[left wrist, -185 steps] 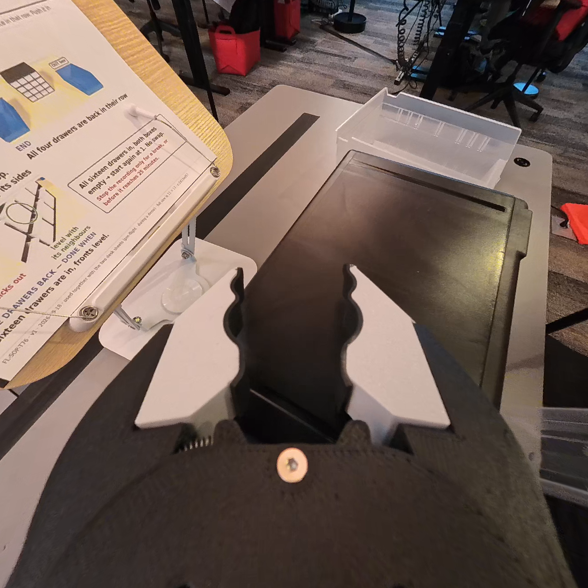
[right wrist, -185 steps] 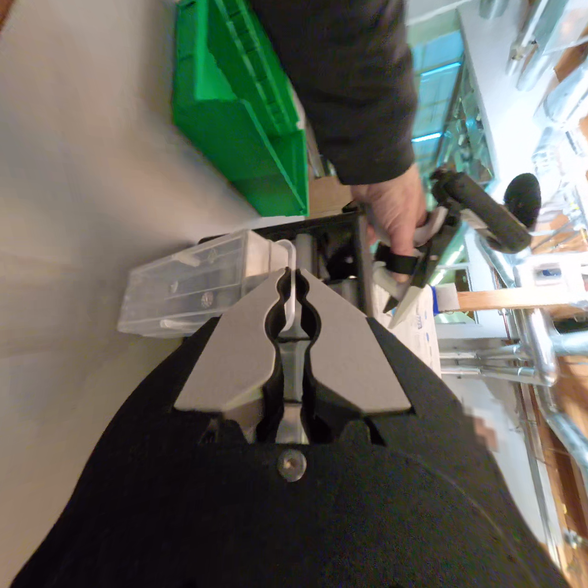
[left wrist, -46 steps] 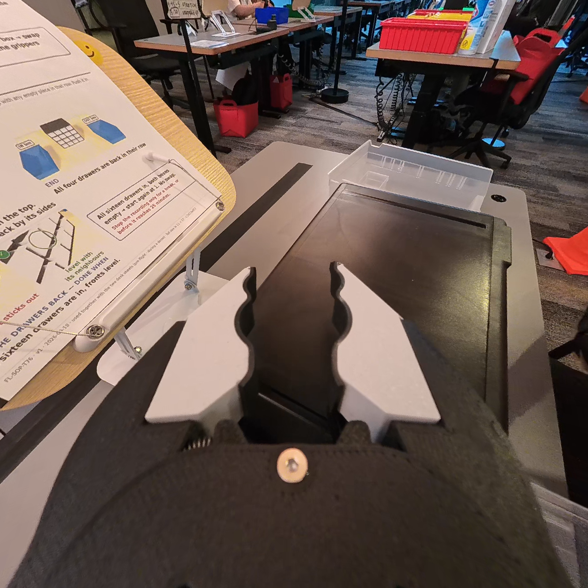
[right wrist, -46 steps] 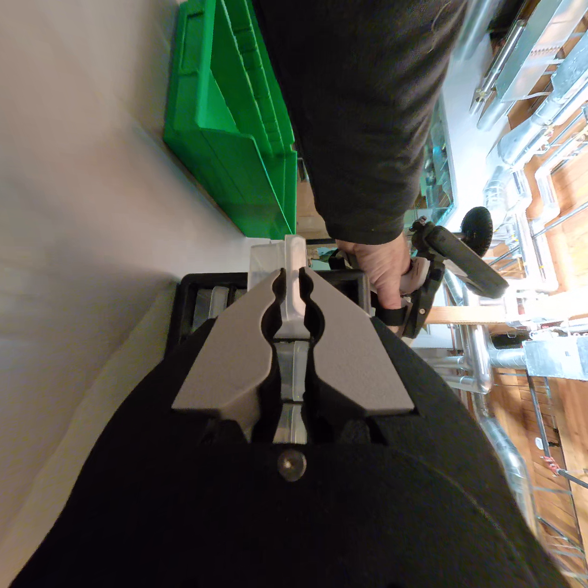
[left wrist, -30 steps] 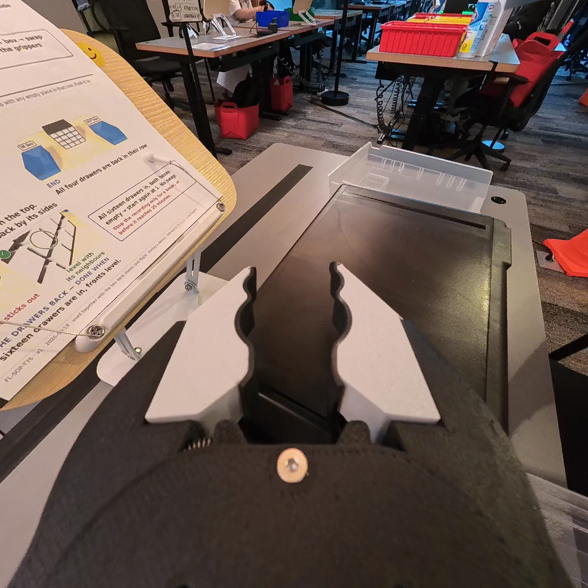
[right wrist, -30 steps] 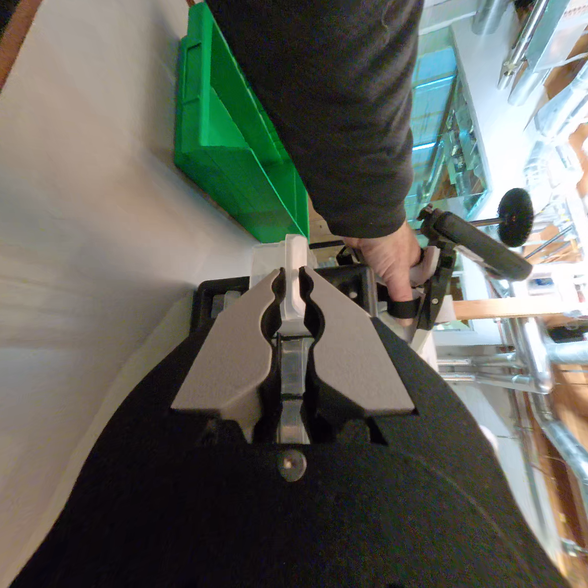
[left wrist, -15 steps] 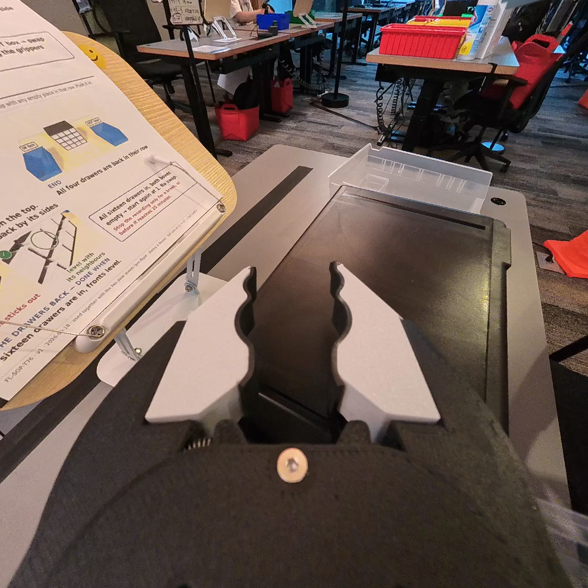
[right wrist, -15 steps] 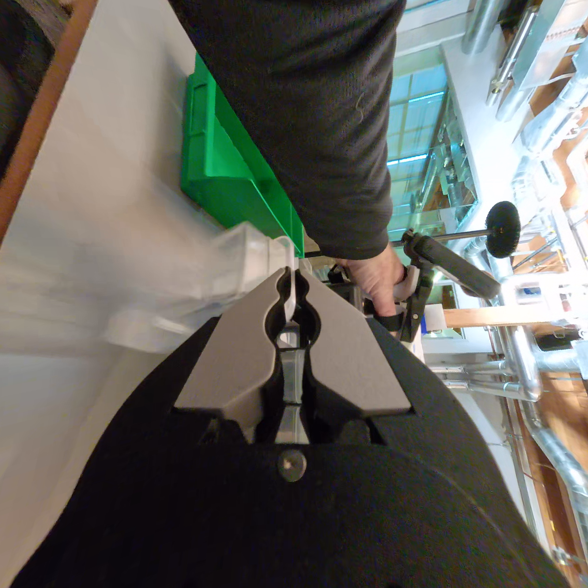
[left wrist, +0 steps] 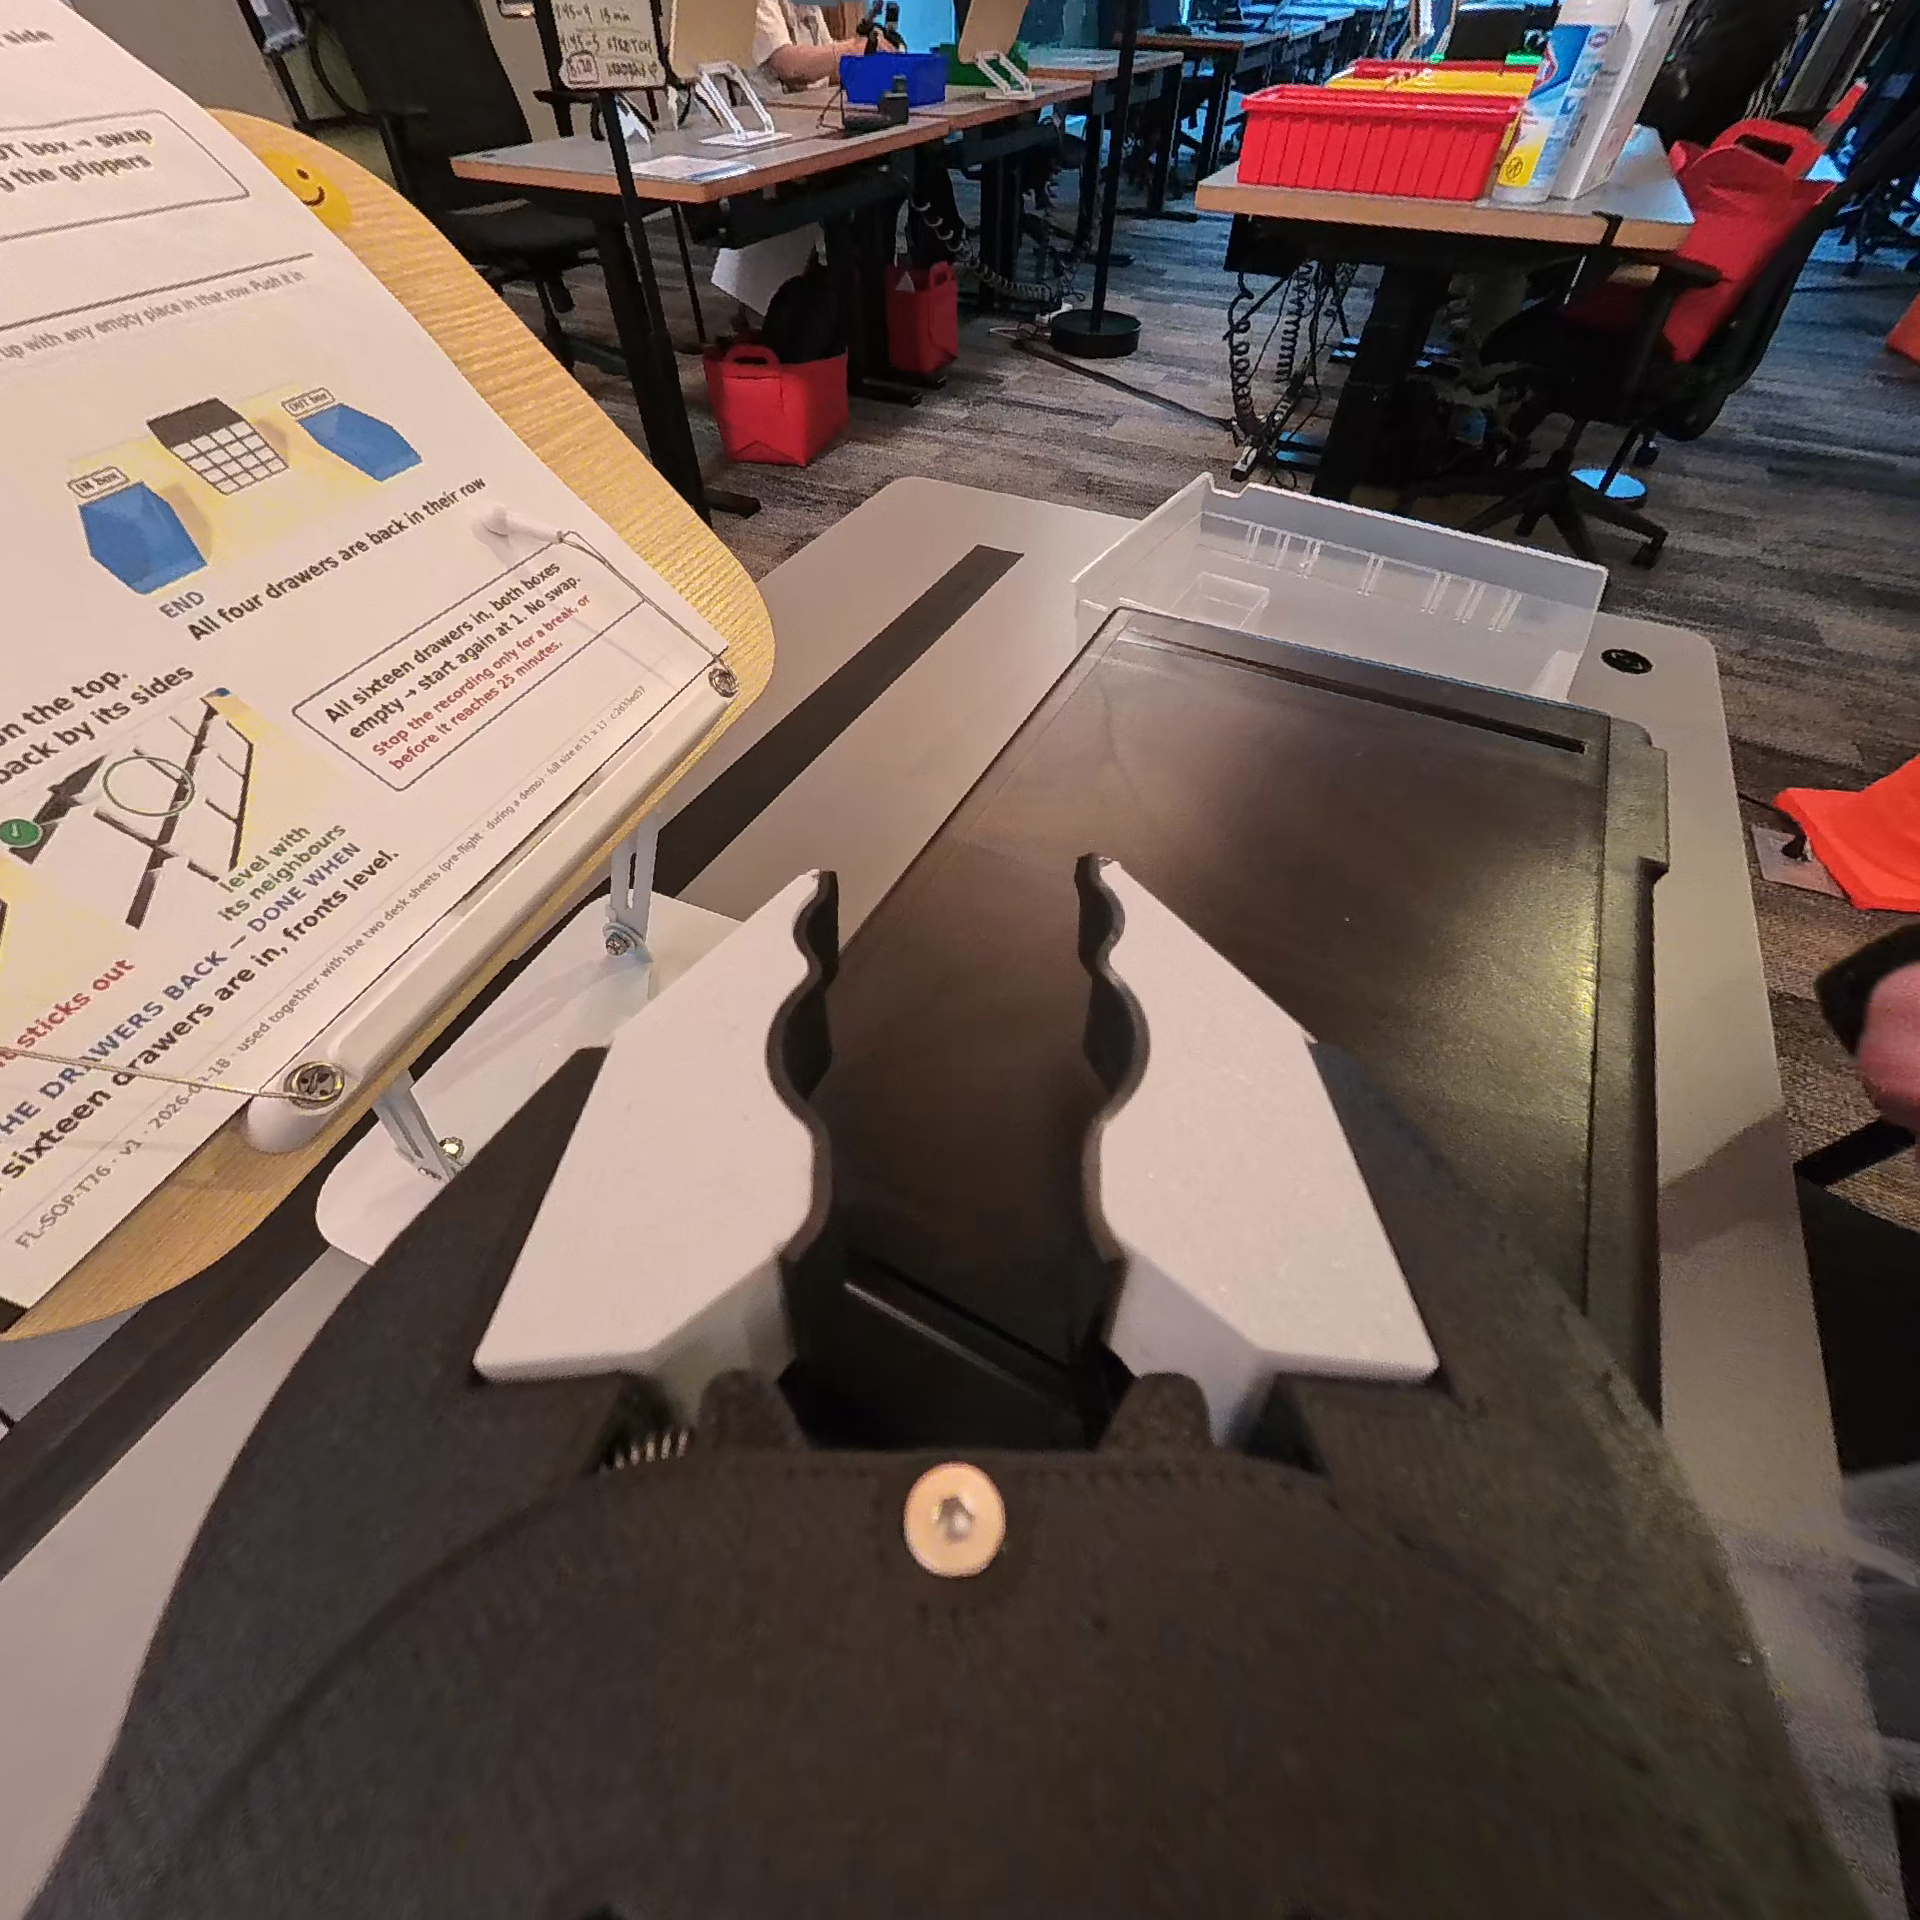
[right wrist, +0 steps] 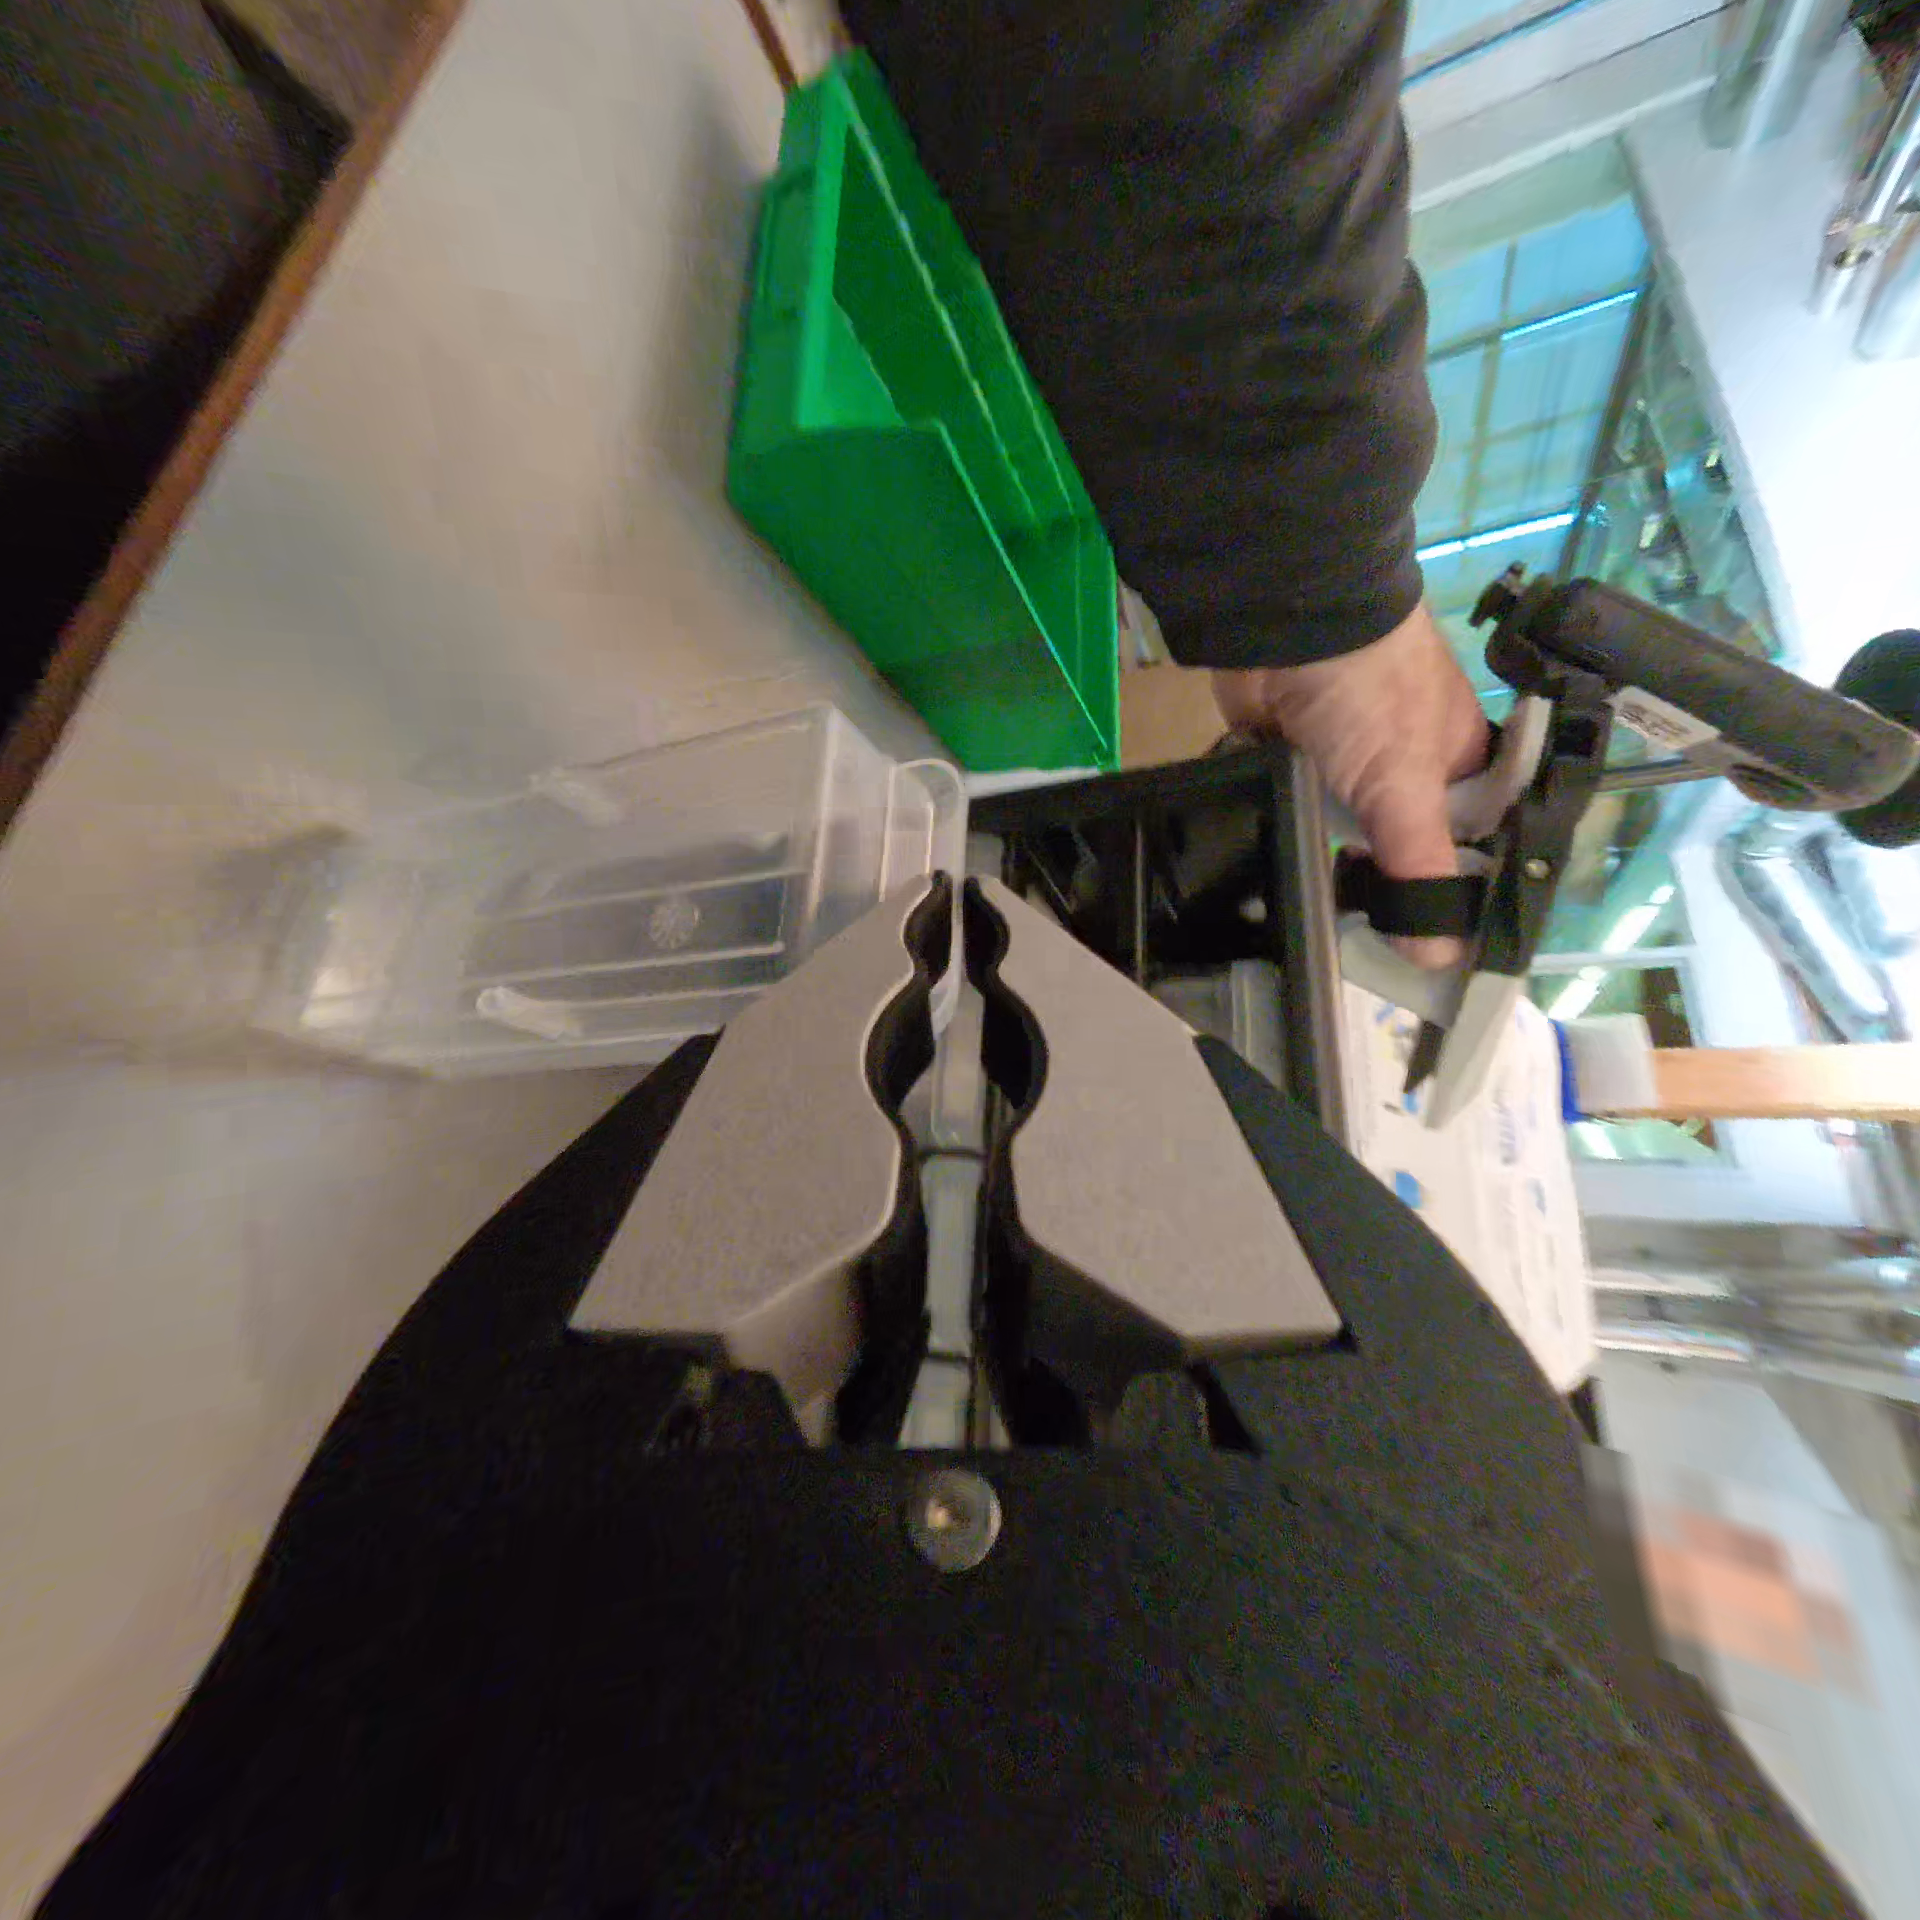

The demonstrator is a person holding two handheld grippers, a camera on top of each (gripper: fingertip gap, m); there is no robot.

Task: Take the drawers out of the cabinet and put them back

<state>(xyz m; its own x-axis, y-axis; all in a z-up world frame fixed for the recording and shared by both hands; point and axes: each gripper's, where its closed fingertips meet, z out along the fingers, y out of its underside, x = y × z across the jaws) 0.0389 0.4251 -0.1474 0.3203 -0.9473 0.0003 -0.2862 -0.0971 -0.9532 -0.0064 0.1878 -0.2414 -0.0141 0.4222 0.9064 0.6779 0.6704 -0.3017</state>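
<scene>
In the left wrist view, the left gripper sits with its two pale fingers spread wide and nothing between them. Directly beneath and ahead of the fingers lies the flat black top of the cabinet, stretching away from the tool on a grey table. Past the cabinet's far edge, a clear tray rests on the table. To the tool's left, a wooden board carrying a printed instruction sheet stands tilted on a white stand. At the right edge of the view, part of a hand shows beside the cabinet. Desks, red bins and chairs fill the room far ahead.

In the right wrist view, the picture is turned sideways. The right gripper has its grey fingers nearly together, pinched on the thin front lip of a clear drawer. The drawer's body extends to the tool's left and ahead, out of the cabinet, whose dark open frame sits just beyond the fingertips. A green bin lies farther ahead on the table. To the right, a person's hand in a dark sleeve grips the other gripper's handle, resting atop the cabinet.
</scene>
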